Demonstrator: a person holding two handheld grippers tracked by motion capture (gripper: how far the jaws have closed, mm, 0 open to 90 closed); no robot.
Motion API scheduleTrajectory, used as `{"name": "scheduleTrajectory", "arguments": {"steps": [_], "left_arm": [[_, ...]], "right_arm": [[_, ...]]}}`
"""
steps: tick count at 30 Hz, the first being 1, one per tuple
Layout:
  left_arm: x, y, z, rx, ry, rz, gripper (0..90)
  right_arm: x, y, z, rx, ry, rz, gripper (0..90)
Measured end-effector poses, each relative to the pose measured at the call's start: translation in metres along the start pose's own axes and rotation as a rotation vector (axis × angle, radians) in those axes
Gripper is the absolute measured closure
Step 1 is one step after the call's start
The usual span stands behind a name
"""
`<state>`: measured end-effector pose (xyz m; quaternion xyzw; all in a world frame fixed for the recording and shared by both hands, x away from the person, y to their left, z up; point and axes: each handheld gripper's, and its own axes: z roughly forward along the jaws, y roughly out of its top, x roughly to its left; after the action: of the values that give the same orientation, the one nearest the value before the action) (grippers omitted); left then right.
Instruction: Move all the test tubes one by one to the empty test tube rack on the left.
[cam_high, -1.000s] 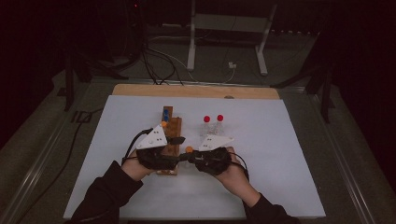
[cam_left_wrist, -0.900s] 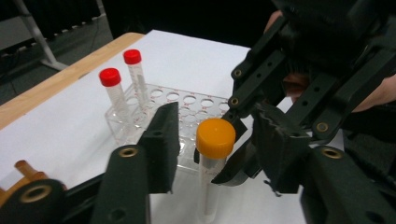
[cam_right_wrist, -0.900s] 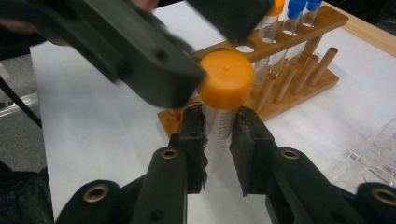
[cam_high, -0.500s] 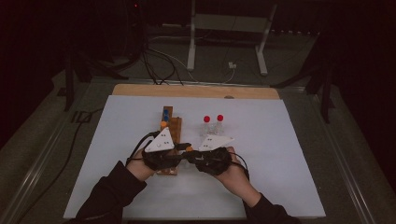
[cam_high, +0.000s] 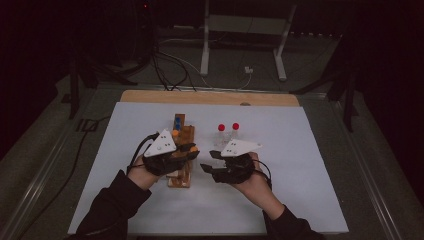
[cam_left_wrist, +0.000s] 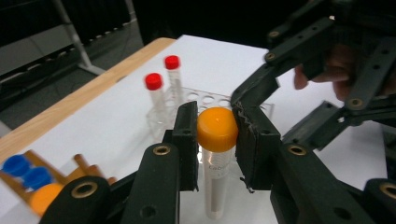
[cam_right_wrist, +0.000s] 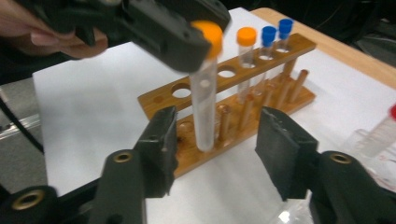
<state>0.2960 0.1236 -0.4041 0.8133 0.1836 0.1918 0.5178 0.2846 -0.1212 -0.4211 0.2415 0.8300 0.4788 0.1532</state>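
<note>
Released by the right tool (cam_right_wrist: 212, 154), now spread, the orange-capped tube (cam_left_wrist: 216, 154) hangs pinched in the left tool (cam_left_wrist: 215, 140).

Dim room, far wall lost in black. Light falls mainly on the white sheet-covered table (cam_high: 310, 150); a pale wooden board edge (cam_high: 210, 98) shows along its far side. Grey carpeted floor (cam_high: 310, 75) beyond. A white metal stand with two splayed legs (cam_high: 242, 45) stands behind. Black cables (cam_high: 165, 70) trail across the floor, left of centre.
</note>
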Motion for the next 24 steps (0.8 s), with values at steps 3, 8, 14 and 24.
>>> {"name": "scheduleTrajectory", "arguments": {"steps": [3,8,14,24], "left_arm": [[0.006,0.002,-0.008,-0.024,0.023,-0.018,71.9],[0.012,0.004,-0.018,-0.051,0.061,-0.023,71.9],[0.025,-0.001,-0.024,-0.068,0.125,-0.061,71.9],[0.042,-0.013,-0.026,-0.093,0.237,-0.119,71.9]], "right_arm": [[-0.002,0.001,-0.003,-0.016,-0.007,0.013,39.5],[-0.003,0.003,-0.007,-0.046,-0.021,0.032,23.6],[-0.002,0.006,-0.011,-0.091,-0.046,0.053,6.5],[-0.003,0.006,-0.015,-0.115,-0.012,0.054,0.0]]}}
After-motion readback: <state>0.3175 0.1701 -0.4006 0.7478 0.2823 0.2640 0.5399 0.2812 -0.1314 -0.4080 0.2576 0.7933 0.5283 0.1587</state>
